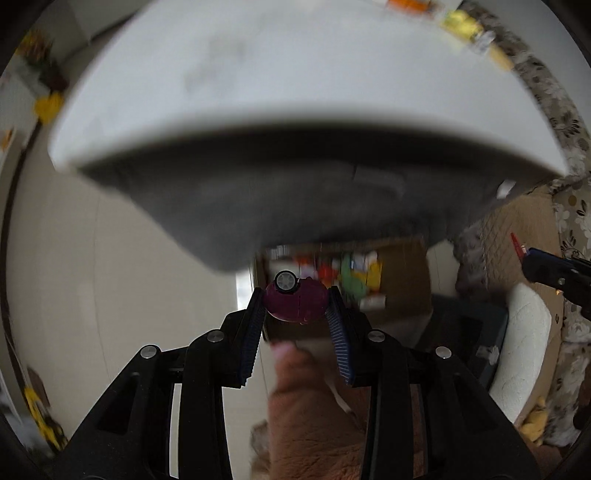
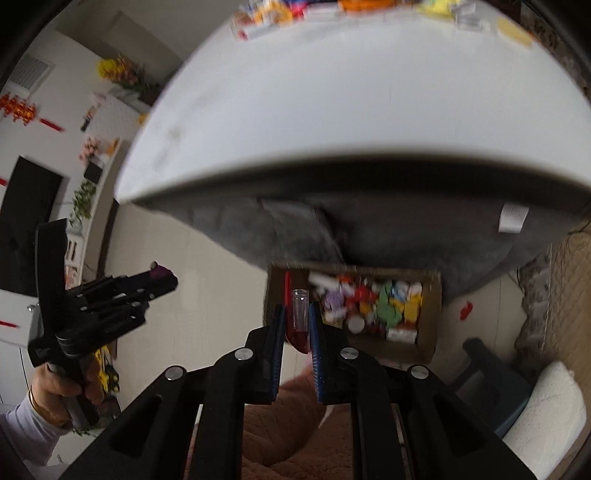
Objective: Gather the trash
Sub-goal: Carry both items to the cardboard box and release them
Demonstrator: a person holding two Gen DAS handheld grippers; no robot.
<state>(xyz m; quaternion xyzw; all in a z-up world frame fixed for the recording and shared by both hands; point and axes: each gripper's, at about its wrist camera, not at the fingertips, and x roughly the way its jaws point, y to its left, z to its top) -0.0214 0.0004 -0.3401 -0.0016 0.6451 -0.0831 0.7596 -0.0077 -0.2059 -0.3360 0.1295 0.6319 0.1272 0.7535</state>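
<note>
My left gripper is shut on a small purple toy car with a grey wheel on top, held above the floor in front of a cardboard box full of colourful trash. My right gripper is shut on a clear plastic tube with red liquid, held over the near left edge of the same box. The left gripper also shows in the right wrist view at the left, with the purple car at its tip. The right gripper shows in the left wrist view at the far right.
A white table fills the upper half of both views, with colourful items along its far edge. A grey cloth hangs below it. A dark stool and a white cushion stand right of the box.
</note>
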